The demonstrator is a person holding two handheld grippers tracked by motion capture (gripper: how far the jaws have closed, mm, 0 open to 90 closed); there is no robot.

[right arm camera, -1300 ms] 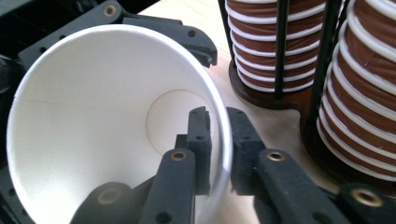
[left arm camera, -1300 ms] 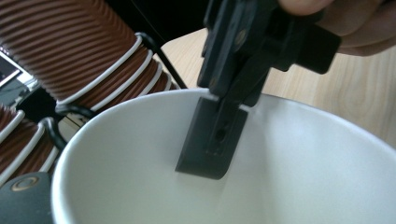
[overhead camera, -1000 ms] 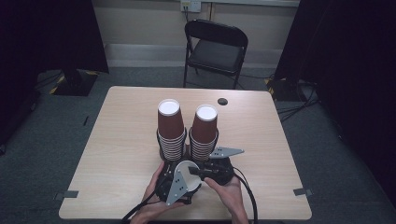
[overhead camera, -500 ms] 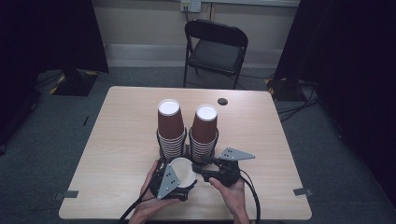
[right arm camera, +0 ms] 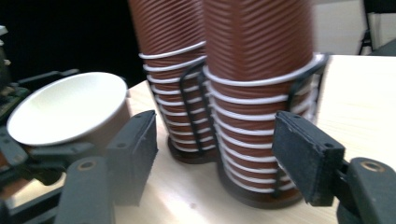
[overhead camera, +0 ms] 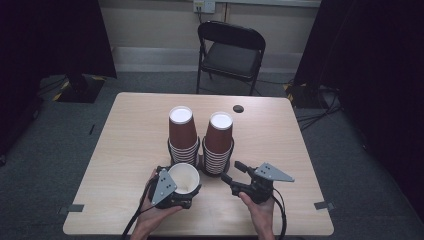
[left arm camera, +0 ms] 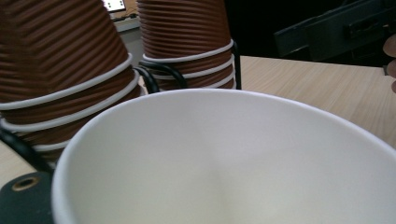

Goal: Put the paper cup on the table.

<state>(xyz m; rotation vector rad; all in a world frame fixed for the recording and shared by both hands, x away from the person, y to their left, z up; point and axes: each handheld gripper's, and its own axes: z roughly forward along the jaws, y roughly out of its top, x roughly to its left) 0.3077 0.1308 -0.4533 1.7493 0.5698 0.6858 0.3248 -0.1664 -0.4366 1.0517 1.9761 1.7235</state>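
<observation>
White-lined brown paper cup [overhead camera: 183, 178], upright, mouth open.

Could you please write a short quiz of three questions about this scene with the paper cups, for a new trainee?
1. True or false: the left hand-held gripper holds a single cup with its open mouth up.
2. Multiple choice: the two stacks of brown cups stand
A. on the folding chair
B. upside down in a black wire holder, on the table
C. on the floor
3. Short answer: in the right gripper view, how do the jaws of the right hand-held gripper stand?

Key
1. True.
2. B.
3. Open and holding nothing, pointed at the base of the nearer stack.
</observation>
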